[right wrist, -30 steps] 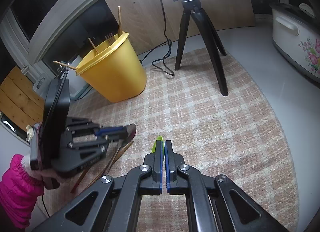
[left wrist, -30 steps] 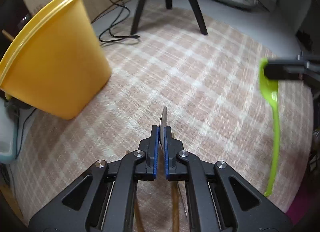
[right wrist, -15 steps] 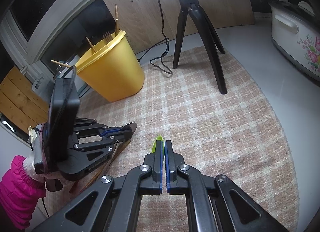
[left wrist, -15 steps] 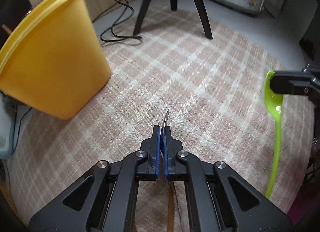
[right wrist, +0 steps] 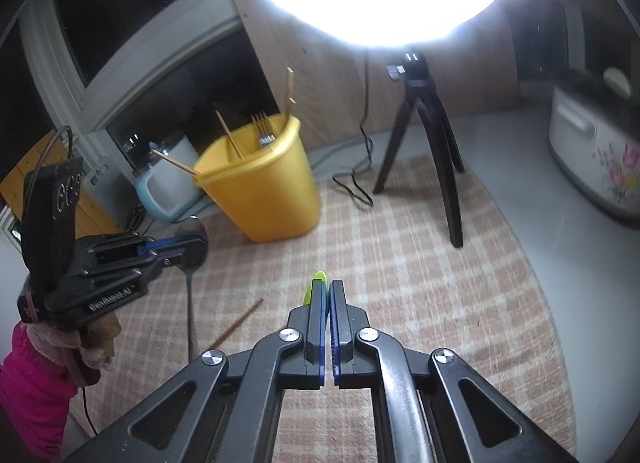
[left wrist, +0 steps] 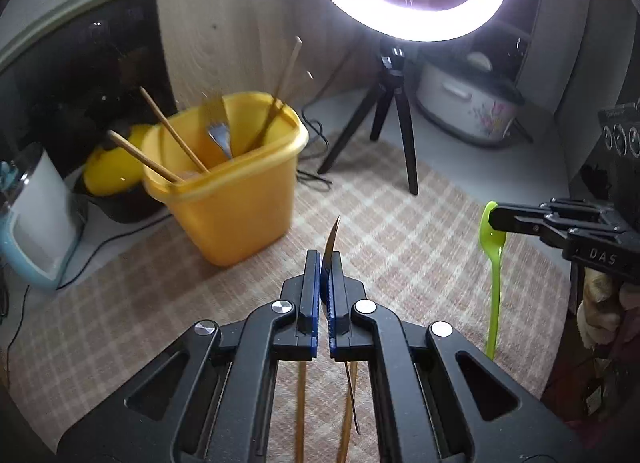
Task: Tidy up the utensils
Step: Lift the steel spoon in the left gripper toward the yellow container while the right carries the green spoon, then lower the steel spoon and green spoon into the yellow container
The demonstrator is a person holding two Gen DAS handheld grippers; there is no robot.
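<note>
My left gripper (left wrist: pixel 325 259) is shut on a metal spoon (left wrist: pixel 333 233), seen edge-on, handle hanging down; the right wrist view shows its bowl (right wrist: pixel 191 241) in the left gripper (right wrist: pixel 188 247). My right gripper (right wrist: pixel 326 289) is shut on a green plastic spoon (right wrist: pixel 314 283); it hangs from the right gripper (left wrist: pixel 494 217) in the left wrist view (left wrist: pixel 494 263). A yellow bucket (left wrist: pixel 236 199) (right wrist: pixel 260 187) stands on the checked mat and holds chopsticks (left wrist: pixel 172 139) and a fork (right wrist: pixel 262 125).
A ring light on a black tripod (left wrist: pixel 394 119) (right wrist: pixel 430 151) stands behind the mat. A floral cooker (left wrist: pixel 464 103) (right wrist: pixel 596 159) sits back right. A chopstick (right wrist: pixel 236 323) lies on the mat (right wrist: pixel 420 283). A white-blue appliance (left wrist: pixel 32 231) stands left of the bucket.
Both grippers have tilted up, so the bucket's inside and the ring light now show. The left gripper holds the spoon higher and the bucket appears nearer the centre.
</note>
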